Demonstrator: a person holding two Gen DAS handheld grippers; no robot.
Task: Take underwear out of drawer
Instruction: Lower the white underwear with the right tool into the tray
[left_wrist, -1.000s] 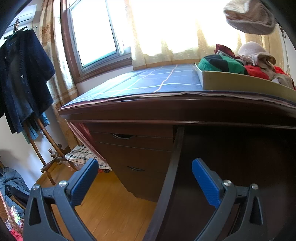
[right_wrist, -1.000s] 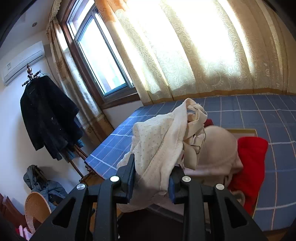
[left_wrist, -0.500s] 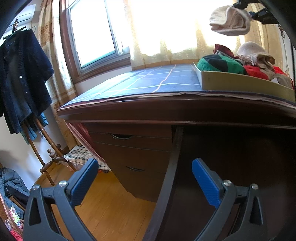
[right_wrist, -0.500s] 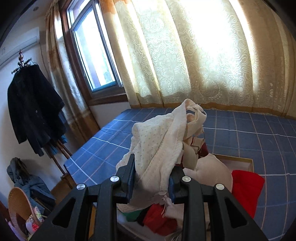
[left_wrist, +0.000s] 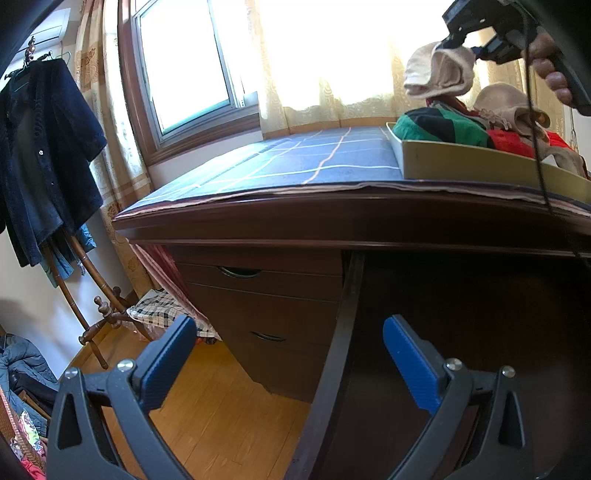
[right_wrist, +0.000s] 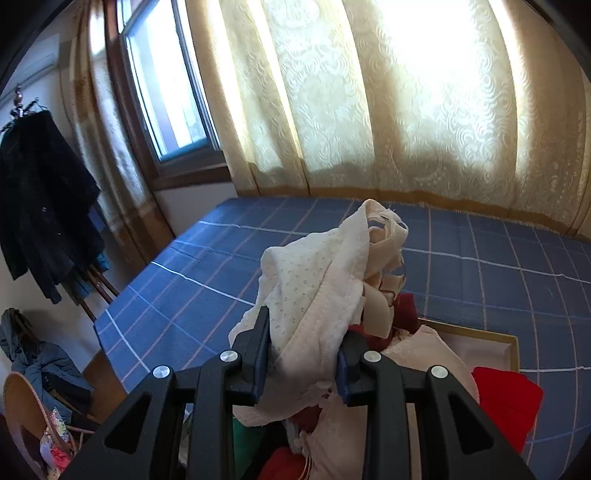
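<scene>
1 piece of cream dotted underwear (right_wrist: 314, 291) is clamped between the jaws of the right hand-held gripper (right_wrist: 304, 358), its loose folds bunched above the fingers and a frayed edge hanging below them. From the left wrist view the same garment (left_wrist: 437, 72) hangs in the air above the drawer (left_wrist: 472, 168), clear of the heap inside it. That shallow pale drawer sits on the blue checked cloth (right_wrist: 207, 280) covering the tabletop, and it holds a green-and-black garment (left_wrist: 439, 127), red pieces (right_wrist: 506, 397) and a beige one (left_wrist: 506, 101).

The left hand-held gripper (left_wrist: 288, 358) is wide open with nothing between its blue pads, held low in front of the dark wooden desk (left_wrist: 332, 221) near its closed side drawers (left_wrist: 266, 291).

By the look of things, the step in hand is the carry-away: the garment is lifted out and needs a place to go. The next move probably calls for swinging it sideways over the bare cloth beside the drawer, lowering it until the fabric rests, then opening the jaws. A trailing strap (right_wrist: 388, 240) could snag the heap, so a clean lift clear of the drawer's rim matters first.
</scene>
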